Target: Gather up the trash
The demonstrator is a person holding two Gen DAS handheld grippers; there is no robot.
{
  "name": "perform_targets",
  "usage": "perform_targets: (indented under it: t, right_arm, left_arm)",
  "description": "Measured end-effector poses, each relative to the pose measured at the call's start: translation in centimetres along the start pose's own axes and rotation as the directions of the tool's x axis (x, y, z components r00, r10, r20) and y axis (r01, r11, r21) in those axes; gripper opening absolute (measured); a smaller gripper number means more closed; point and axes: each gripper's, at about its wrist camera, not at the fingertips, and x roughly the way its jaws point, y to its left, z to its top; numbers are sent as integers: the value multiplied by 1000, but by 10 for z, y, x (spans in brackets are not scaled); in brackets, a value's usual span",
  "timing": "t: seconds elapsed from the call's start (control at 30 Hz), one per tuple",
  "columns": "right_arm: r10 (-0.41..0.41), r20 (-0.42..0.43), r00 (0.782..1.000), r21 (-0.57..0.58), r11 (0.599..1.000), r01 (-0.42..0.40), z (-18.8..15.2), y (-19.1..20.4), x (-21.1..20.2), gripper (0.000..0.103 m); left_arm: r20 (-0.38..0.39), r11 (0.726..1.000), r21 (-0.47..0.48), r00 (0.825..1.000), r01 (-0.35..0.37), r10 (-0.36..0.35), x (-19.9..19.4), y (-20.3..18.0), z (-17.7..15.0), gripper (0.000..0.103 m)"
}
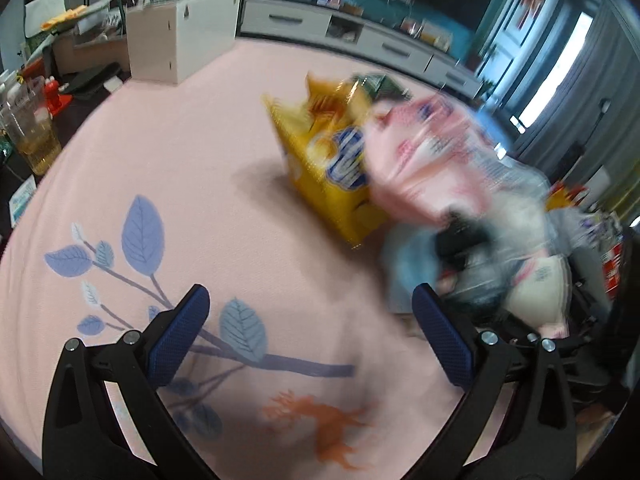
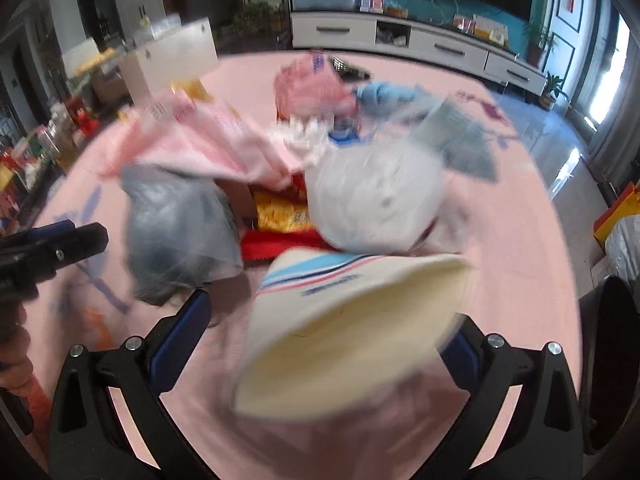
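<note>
Trash remains uncollected: yellow snack bag (image 1: 332, 168) and heaped wrappers (image 2: 360, 200) on the pink bench (image 1: 180, 160). Left hand-held gripper (image 1: 310, 336) apart, empty; right hand-held gripper (image 2: 324, 344) apart around a cream packet (image 2: 352, 328), grip uncertain.

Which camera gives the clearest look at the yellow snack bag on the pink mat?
The left wrist view. There the yellow snack bag stands in the open on the pink mat, its blue logo visible, though blurred. In the right wrist view only a strip of yellow packaging shows under other bags; I cannot tell whether it is the same bag.
</note>
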Motion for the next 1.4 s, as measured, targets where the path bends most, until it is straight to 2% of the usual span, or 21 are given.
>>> perform_targets:
  t: [0.17, 0.27, 0.33, 0.4, 0.5, 0.57, 0.67, 0.8, 0.93, 1.13, 1.3, 1.4]
  right_arm:
    - [44, 78, 996, 33, 998, -47, 17, -2, -48, 101]
    - [50, 128, 990, 23, 998, -53, 40, 0, -70, 101]
    - [61, 154, 986, 19, 998, -64, 49, -2, -81, 101]
    - [38, 174, 984, 29, 999, -43, 58, -5, -85, 101]
    - [-2, 194, 981, 75, 997, -13, 57, -15, -78, 101]
    - [-14, 170, 985, 120, 993, -7, 53, -22, -70, 100]
    - [15, 153, 988, 191, 981, -45, 47, -35, -64, 99]
    - [16, 150, 989, 243, 969, -52, 41, -42, -64, 95]
    - [-11, 156, 988, 250, 968, -28, 37, -43, -68, 94]
    - [-53, 188, 981, 251, 968, 4, 30, -38, -81, 94]
    - [-34, 184, 982, 273, 962, -18, 25, -37, -81, 89]
    - [5, 151, 989, 287, 957, -49, 23, -39, -72, 82]
  left_arm:
    - [60, 999, 34, 998, 13, -15, -43, -14, 17, 101]
    - [87, 996, 66, 994, 58, -63, -60, -24, 41, 101]
    - [104, 995, 91, 994, 36, -45, -65, -33, 54, 101]
    - [123, 993, 118, 992, 25, -39, -65, -39, 59, 101]
    - [105, 991, 118, 991, 68, -80, -52, -39, 50, 101]
    - [63, 992, 83, 993, 95, -101, -40, -36, 46, 101]
    - [15, 985, 96, 989, 145, -147, -30, -42, 38, 100]
    - [31, 987, 100, 991, 129, -133, -30, -45, 30, 100]
    - [44, 983, 99, 986, 156, -161, -40, -45, 25, 100]
    - [118, 981, 112, 978, 157, -170, -64, -46, 19, 100]
    - [96, 973, 66, 969, 223, -229, -59, -40, 10, 100]
    - [76, 973, 64, 971, 221, -226, -50, -42, 6, 100]
